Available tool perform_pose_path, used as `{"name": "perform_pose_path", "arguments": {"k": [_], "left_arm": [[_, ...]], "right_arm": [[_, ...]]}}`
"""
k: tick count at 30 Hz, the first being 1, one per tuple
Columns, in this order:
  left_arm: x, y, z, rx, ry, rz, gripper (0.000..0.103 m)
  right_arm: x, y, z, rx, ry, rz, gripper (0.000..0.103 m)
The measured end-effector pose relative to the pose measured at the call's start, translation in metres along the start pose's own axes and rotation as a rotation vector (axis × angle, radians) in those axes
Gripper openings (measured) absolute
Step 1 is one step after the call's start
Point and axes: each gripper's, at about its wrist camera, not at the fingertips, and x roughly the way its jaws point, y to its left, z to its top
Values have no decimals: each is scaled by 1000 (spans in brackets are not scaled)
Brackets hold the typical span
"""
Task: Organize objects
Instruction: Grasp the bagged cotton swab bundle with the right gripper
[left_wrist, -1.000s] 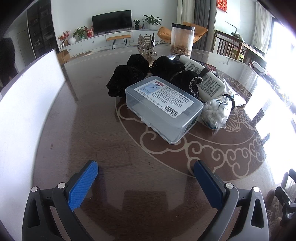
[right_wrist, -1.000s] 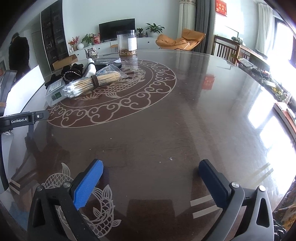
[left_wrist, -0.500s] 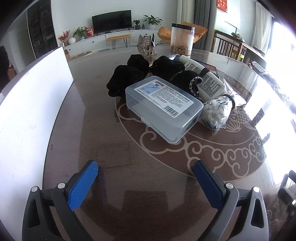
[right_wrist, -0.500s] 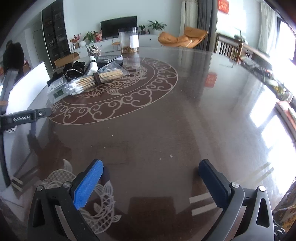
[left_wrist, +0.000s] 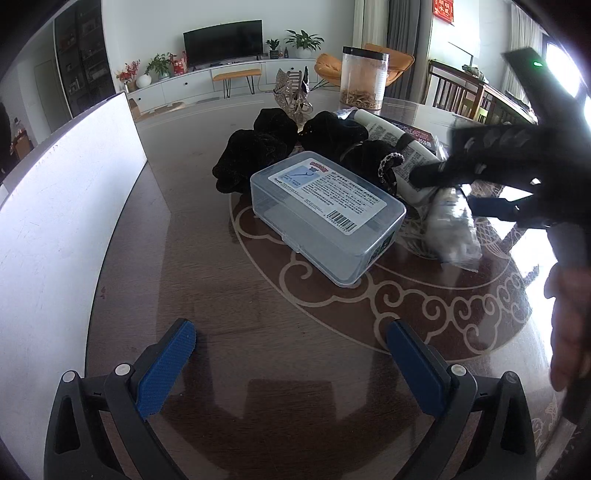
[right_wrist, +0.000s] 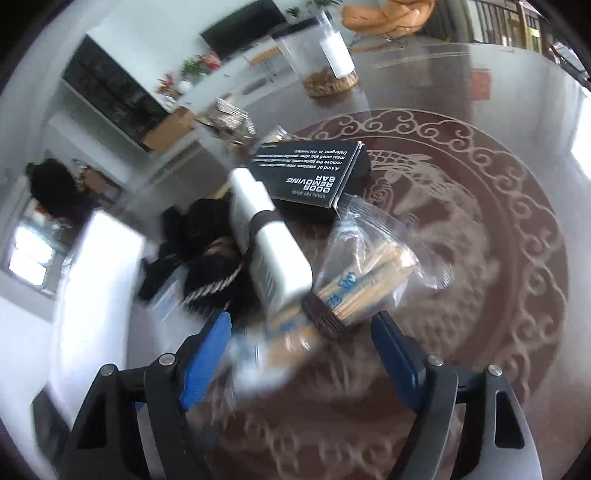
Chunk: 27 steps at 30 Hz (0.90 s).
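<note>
the right hand-held gripper (right_wrist: 301, 339) spreads wide around the bagged cotton swabs (right_wrist: 354, 291) on the table (right_wrist: 498, 258). the left hand-held gripper (left_wrist: 291, 354) gapes wide, holding nothing, near the clear plastic box (left_wrist: 327, 218).

Television (left_wrist: 223, 43) on far wall, white cabinet (left_wrist: 192, 86) below, orange chair (left_wrist: 391, 61), potted plants (left_wrist: 303, 38).

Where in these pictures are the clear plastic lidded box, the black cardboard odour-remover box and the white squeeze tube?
clear plastic lidded box (left_wrist: 327, 206): left wrist view, on its lid label.
black cardboard odour-remover box (right_wrist: 314, 173): right wrist view, on its printed top face.
white squeeze tube (right_wrist: 271, 247): right wrist view, on its body below the dark band.
</note>
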Motion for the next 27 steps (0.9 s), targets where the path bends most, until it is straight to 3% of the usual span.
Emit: {"name": "perform_pose_path", "arguments": {"k": [3, 6, 8, 13, 18, 20, 24, 27], "left_arm": [[5, 6, 1, -1, 0, -1, 103], [5, 6, 1, 0, 1, -1, 103], [4, 6, 1, 0, 1, -1, 103], [4, 6, 1, 0, 1, -1, 103], [4, 6, 1, 0, 1, -1, 103], [4, 6, 1, 0, 1, -1, 103], [5, 6, 2, -15, 1, 5, 103], [5, 2, 6, -139, 1, 93, 103]], "right_arm": [[5, 13, -5, -108, -29, -105, 55], [-6, 3, -29, -185, -42, -97, 36], [-22, -14, -49, -195, -48, -89, 32], [-69, -52, -121, -275, -145, -176, 32], [-99, -71, -165, -265, -218, -256, 32], [-100, -73, -174, -281, -237, -312, 32], [-95, -71, -168, -302, -238, -308, 32], [-100, -74, -163, -299, -240, -301, 33]]}}
